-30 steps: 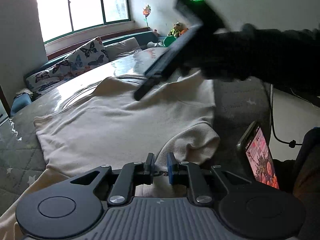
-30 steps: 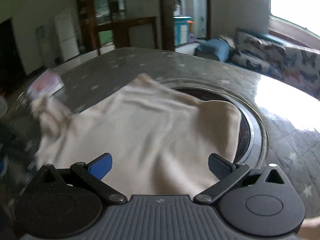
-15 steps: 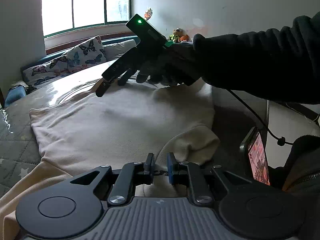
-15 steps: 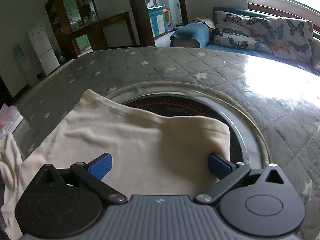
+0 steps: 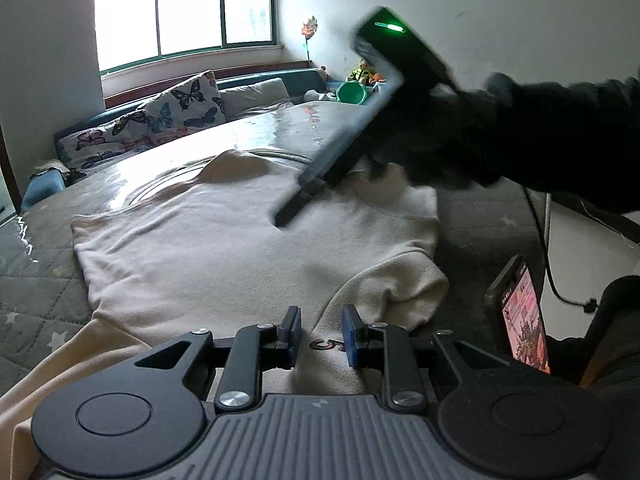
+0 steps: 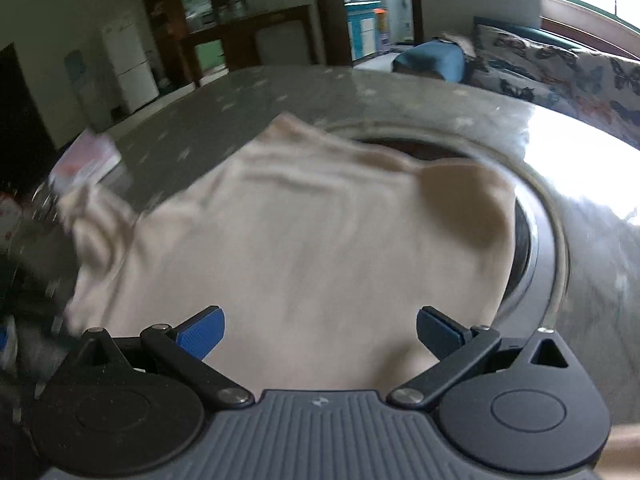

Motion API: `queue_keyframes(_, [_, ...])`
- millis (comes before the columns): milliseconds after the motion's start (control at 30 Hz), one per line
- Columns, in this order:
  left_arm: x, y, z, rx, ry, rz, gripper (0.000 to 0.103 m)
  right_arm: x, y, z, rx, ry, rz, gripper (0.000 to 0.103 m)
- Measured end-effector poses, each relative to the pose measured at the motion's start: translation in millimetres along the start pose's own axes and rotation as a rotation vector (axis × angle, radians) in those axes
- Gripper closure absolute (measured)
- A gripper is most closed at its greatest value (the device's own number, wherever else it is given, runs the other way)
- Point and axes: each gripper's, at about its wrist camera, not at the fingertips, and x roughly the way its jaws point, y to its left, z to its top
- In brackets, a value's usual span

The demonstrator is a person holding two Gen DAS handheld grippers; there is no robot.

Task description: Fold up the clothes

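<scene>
A cream sweatshirt point(image 5: 224, 248) lies spread on the grey quilted table point(image 5: 36, 292), one sleeve folded back point(image 5: 400, 284). My left gripper point(image 5: 319, 336) hovers low over the near edge of the cloth, its jaws a narrow gap apart and nothing between them. My right gripper point(image 6: 320, 330) is wide open above the same garment point(image 6: 320, 240), blurred by motion. In the left wrist view it point(image 5: 304, 196) shows as a dark tool held by a black-gloved hand over the garment's far part.
A phone point(image 5: 520, 316) with a lit screen stands at the table's right edge. A round metal ring point(image 6: 552, 240) is set in the table under the cloth. A sofa with butterfly cushions point(image 5: 172, 116) lies beyond. Papers point(image 6: 88, 160) lie at the far left.
The right gripper has swung back from the garment's far corner toward its middle and now moves fast. The left gripper has opened slightly and stayed over the near edge.
</scene>
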Motion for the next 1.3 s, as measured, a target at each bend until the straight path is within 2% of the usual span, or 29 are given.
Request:
queue_keyframes(167, [1.2,-0.5,1.6,-0.001,0.007,0.027,0.071,-19.1,22.0,-23.0,-0.103,-0.034,-0.089,0.0])
queue_keyframes(300, [2.5,-2.4,3.1,0.002,0.014,0.051,0.067,-32.5,32.3,-31.0,-0.104,-0.083,-0.067,0.0])
queue_keyframes(500, [3.2,-4.9,4.2,0.004,0.02,0.071,0.066,-28.5,31.8,-37.8,-0.113,-0.081,-0.083,0.0])
queue_keyframes(633, [3.6,-3.7,3.8,-0.006,0.019,0.077,0.062,-33.0,27.8,-24.7,-0.093,-0.108,-0.067,0.0])
queue_keyframes(833, [3.2,-0.7,2.6,-0.018,0.014,0.067,0.062,-16.0,3.5,5.5,-0.054,-0.131,-0.102,0.0])
queue_keyframes(967, [2.6,2.7,1.2,-0.032,0.007,0.052,0.062,3.4,-18.3,29.3,-0.022,-0.131,-0.133,0.0])
queue_keyframes(1200, [2.4,8.4,-1.1,-0.062,-0.003,0.02,0.062,39.4,-62.6,63.0,0.1,-0.12,-0.11,0.0])
queue_keyframes(1300, [1.8,9.6,-2.3,-0.069,-0.007,0.013,0.06,55.6,-83.0,68.8,0.151,-0.09,-0.15,0.0])
